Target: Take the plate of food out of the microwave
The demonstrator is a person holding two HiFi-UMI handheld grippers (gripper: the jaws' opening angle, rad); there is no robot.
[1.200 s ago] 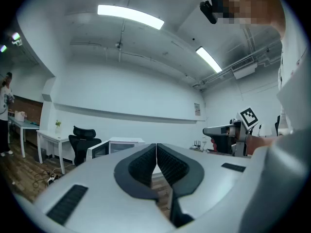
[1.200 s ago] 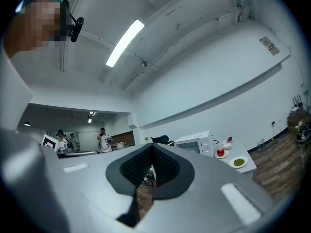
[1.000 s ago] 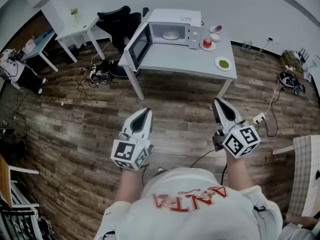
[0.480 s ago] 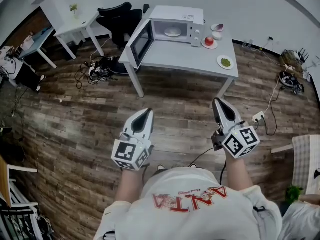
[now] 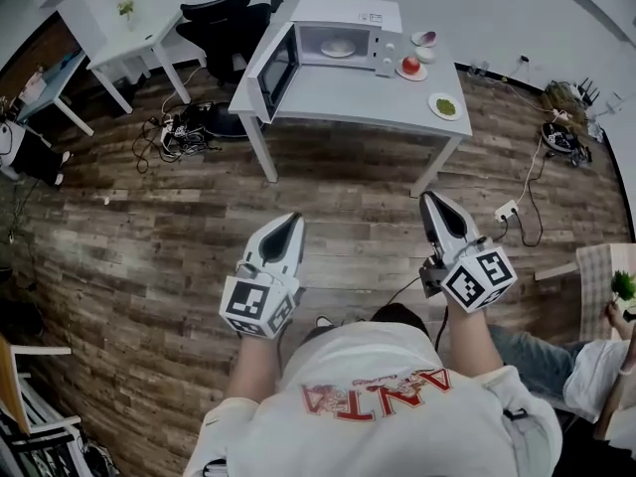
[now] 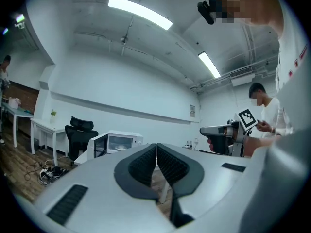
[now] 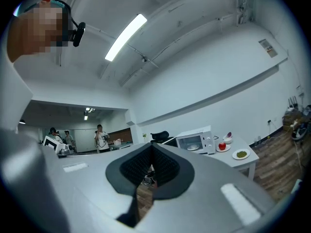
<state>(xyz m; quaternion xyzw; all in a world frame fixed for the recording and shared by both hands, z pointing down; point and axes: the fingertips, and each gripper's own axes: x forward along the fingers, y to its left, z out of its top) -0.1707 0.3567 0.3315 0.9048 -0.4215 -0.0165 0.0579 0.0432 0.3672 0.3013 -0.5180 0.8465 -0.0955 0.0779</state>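
The left gripper (image 5: 287, 221) and right gripper (image 5: 430, 201) stay closed and empty while the microwave (image 5: 348, 13) slides toward 12 o'clock, its plate (image 5: 338, 48) still far off.

- White T-shirt (image 5: 397, 440), with red lettering (image 5: 378, 397) across the chest
- Left gripper (image 5: 290, 221): smooth white shell tapering to a dark-lined point, with a cube (image 5: 256, 306) of black-and-white square markers at its rear
- Right gripper (image 5: 430, 200): same white tapered shell on a grey handle body, with its own marker cube (image 5: 479, 278)
- Jaw pads (image 6: 143, 166) on both grippers are dark ribbed rubber set in a black surround
- Thin dark cable (image 5: 401, 297) trailing from the right gripper
- Dark camera (image 6: 206, 9) worn on the head
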